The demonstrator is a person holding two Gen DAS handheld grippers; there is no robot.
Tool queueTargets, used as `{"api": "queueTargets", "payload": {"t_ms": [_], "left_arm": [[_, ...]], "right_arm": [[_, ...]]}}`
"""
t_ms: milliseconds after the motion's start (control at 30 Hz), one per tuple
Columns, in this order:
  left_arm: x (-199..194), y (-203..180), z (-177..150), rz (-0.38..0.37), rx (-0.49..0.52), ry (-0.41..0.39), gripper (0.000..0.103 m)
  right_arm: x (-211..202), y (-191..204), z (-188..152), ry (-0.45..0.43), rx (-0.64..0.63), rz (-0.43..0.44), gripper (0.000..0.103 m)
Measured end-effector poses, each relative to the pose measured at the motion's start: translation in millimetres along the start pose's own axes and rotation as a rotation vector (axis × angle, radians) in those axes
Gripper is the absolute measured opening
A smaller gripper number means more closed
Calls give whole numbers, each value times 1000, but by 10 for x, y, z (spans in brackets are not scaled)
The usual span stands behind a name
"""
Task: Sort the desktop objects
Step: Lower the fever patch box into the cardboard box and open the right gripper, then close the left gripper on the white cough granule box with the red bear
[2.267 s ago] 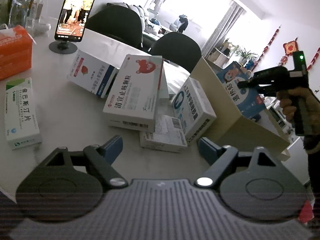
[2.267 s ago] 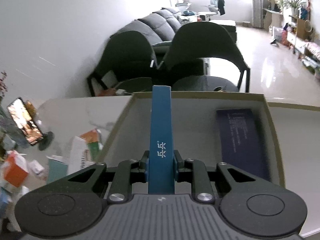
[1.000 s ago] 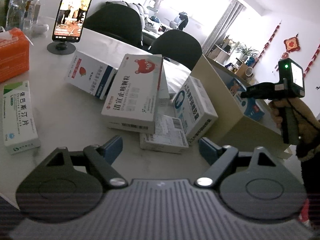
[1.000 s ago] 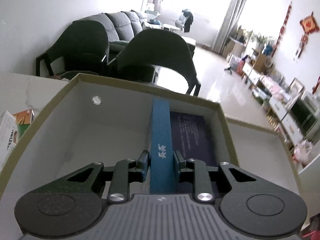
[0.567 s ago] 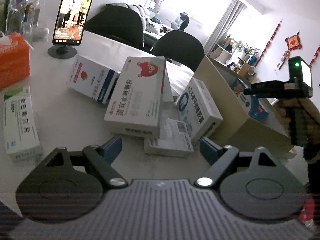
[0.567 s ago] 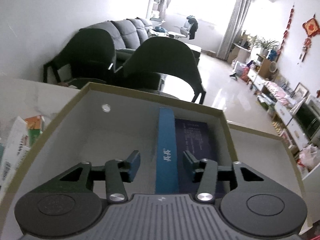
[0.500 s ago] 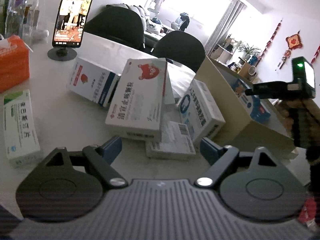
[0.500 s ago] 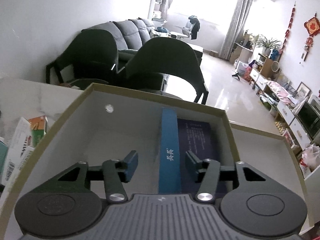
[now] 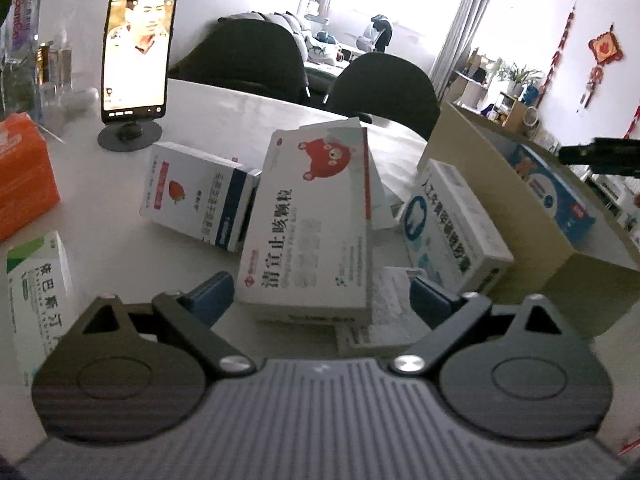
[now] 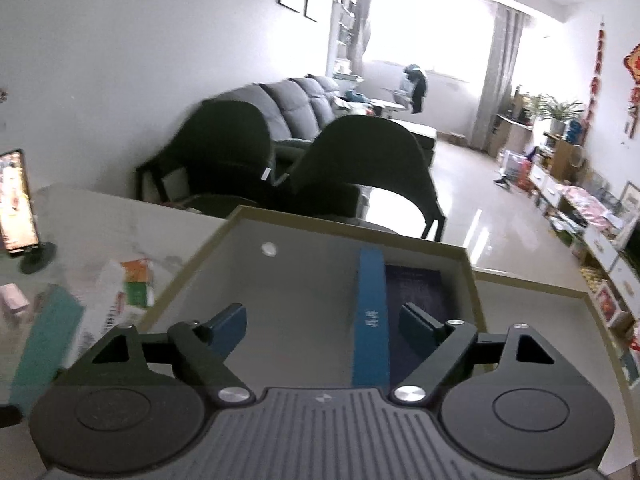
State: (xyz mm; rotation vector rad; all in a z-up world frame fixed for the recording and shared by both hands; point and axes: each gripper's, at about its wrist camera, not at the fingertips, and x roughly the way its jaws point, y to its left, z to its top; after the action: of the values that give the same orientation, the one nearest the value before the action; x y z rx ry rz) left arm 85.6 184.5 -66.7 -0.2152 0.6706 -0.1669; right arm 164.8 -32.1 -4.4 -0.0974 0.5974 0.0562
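Several medicine boxes lie heaped on the white table. My left gripper [image 9: 320, 296] hovers low just short of the white box with a red bear [image 9: 312, 220]. Its jaws are opening, and the box's near end lies between the fingertips untouched. In the right wrist view my right gripper [image 10: 322, 322] is above the open cardboard box [image 10: 208, 256]. Its jaws are opening with no pad touching anything. The slim blue box [image 10: 370, 312] stands on edge inside, free of the pads, against a dark navy box [image 10: 416, 284].
A white-and-blue strawberry box [image 9: 196, 196], a blue-circle box [image 9: 452, 224] and a green-white box [image 9: 38, 292] surround the bear box. An orange tissue box [image 9: 20, 176] and a phone on a stand [image 9: 136, 44] sit at the left. Dark chairs [image 10: 360, 160] stand behind the table.
My right gripper has let go of the slim blue box, spread its jaws and pulled back upward. My left gripper moved closer to the bear box and its jaws widened.
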Motion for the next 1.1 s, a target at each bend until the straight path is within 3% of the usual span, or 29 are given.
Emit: {"api": "queueTargets", "payload": {"t_ms": [167, 500, 1100], "left_arm": [[111, -2, 36, 14, 20, 16, 96], [235, -36, -6, 38, 19, 42, 88], [65, -103, -174, 51, -47, -51, 78]], "right_arm": [[-184, 83, -53, -27, -4, 55, 94], [-366, 249, -148, -35, -7, 135, 95], [-440, 275, -307, -21, 123, 264, 95]]}}
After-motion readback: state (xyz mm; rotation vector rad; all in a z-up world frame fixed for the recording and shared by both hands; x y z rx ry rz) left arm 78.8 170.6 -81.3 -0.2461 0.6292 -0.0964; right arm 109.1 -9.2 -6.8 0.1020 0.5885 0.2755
